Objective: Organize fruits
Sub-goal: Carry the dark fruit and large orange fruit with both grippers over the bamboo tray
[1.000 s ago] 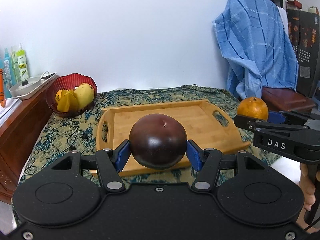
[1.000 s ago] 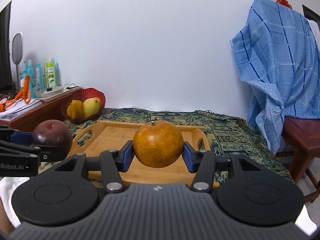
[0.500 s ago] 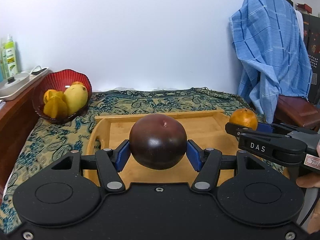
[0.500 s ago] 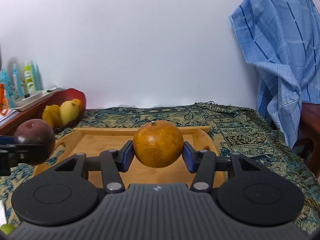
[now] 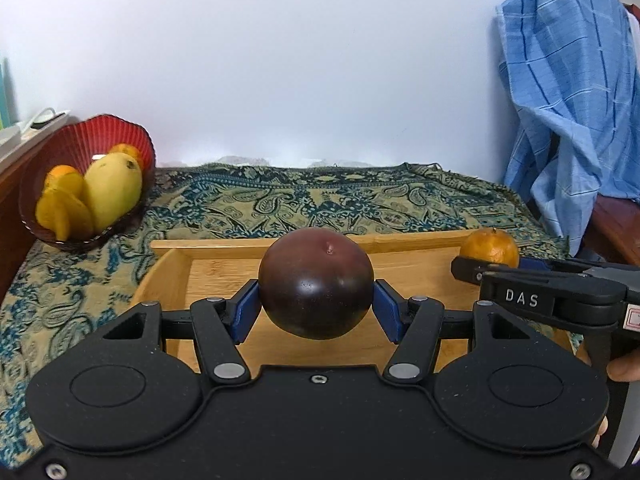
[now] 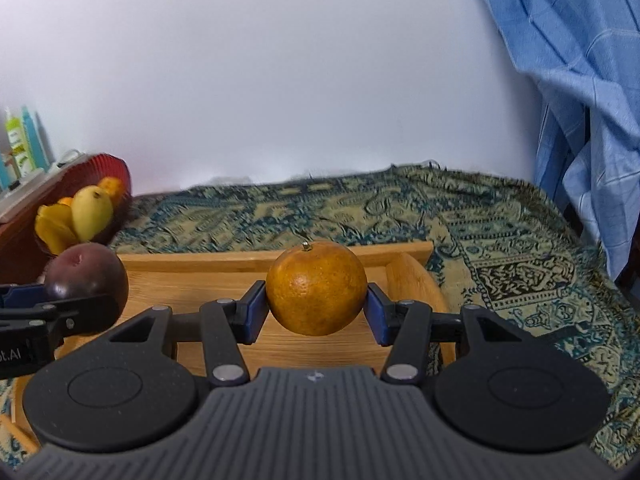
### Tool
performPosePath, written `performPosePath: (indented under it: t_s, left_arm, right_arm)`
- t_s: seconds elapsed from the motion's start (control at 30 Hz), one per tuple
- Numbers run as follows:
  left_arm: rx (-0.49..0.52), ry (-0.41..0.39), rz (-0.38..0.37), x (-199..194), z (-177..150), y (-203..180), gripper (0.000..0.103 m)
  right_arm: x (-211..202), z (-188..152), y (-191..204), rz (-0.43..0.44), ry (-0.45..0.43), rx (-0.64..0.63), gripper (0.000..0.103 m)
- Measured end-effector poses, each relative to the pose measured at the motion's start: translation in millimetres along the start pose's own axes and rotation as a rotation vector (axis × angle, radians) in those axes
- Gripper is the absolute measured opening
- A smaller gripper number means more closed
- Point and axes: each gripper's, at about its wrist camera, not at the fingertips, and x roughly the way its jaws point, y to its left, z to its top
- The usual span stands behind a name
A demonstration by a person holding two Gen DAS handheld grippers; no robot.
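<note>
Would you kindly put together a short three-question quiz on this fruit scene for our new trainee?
1. True or false: the left gripper is shut on a dark plum.
2. What does the right gripper hold? A) mango B) orange C) nothing
3. Fill in: both held fruits hang over the wooden ____.

Key:
1. True; its blue pads press the plum's sides.
2. B; the orange sits clamped between the pads. The mango lies in the red bowl on the left.
3. tray; it stands on the patterned cloth, with no fruit lying in the part that shows.
</note>
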Motion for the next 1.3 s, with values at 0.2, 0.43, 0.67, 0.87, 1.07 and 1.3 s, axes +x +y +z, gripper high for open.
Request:
performPosePath:
  t_s: [0.2,0.43,0.67,0.87,1.07,1.3]
  left_arm:
    - [-0.032,0.037,-0.006,30.5,-0.1,-1.0,0.058]
    - [-0.041,0.063,0.016,56.6,-2.1,-4.8,0.058]
    - [-0.029,0.067,0.028,69.3,-8.5,-10.2,0.058]
    - [-0.005,0.057,0.028,72.2,-7.3,-13.2,0.058]
    - [-0.03,0.046,0.02,80.0,-2.8,-9.4,0.058]
    - [-0.047,0.033,0.013,86.1,-1.5,-8.7,0.059]
  right_arm:
    - [23.6,-0.3,-4.9,-0.005,0.046,-0.009,0.055]
    - [39.6,0.3,-13.4,-0.009,0.096,0.028,0.055]
    - [41.1,-0.5,-17.1,-0.008,0.096,0.022,0.055]
    - [41.5,-0.9,-20.0,-0.005,0.087,0.026,0.055]
    - [36.5,2.9,-21.2,-0.008,0.029,0.045,0.055]
    - [44.7,2.5,-18.9,-0.021,0.051,0.034,0.055]
